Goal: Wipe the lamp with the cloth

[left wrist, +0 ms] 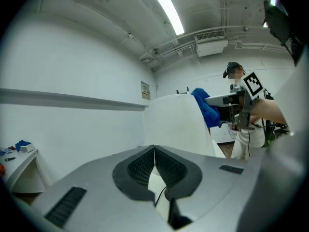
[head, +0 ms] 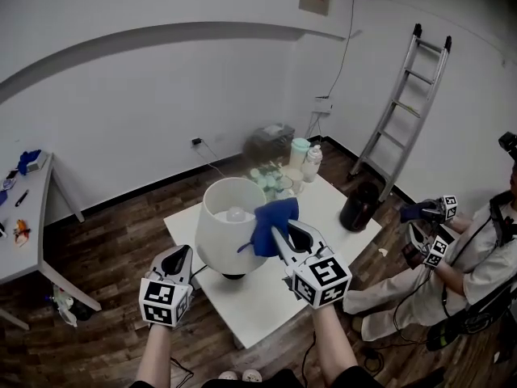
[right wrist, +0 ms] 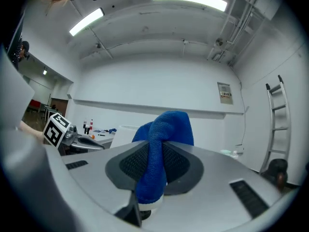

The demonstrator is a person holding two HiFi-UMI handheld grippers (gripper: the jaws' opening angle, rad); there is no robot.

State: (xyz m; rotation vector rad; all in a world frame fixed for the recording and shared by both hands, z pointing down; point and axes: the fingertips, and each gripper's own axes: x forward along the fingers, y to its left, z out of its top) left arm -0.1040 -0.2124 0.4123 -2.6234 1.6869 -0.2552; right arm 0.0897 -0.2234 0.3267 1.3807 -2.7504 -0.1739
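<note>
The lamp (head: 230, 226) stands near the middle of the frame in the head view, on a square white table (head: 335, 217). It has a smooth white shade, a slightly tapered drum open at the top, on a small dark round base.

The right gripper (head: 280, 237) pinches a blue cloth (head: 275, 223) of soft, looped weave. The cloth is bunched into a fold and lies against the shade's upper right edge. In the right gripper view the ribbed black pads (right wrist: 133, 163) press on the cloth from both sides, and it bulges above and below them.

The left gripper (head: 183, 257) sits at the lower left of the shade, just beside it; whether it touches cannot be told. In the left gripper view its jaws are pressed together with only a thin slit between the textured pads (nothing is caught there), and the shade rises pale and broad beyond them.

At the table's far edge stand several pale bottles (head: 305, 160), and a dark rounded pot (head: 359, 208) sits at the right edge. An aluminium ladder (head: 408, 103) leans on the wall at upper right, and a seated person (head: 472, 257) is at the right edge of the frame.
</note>
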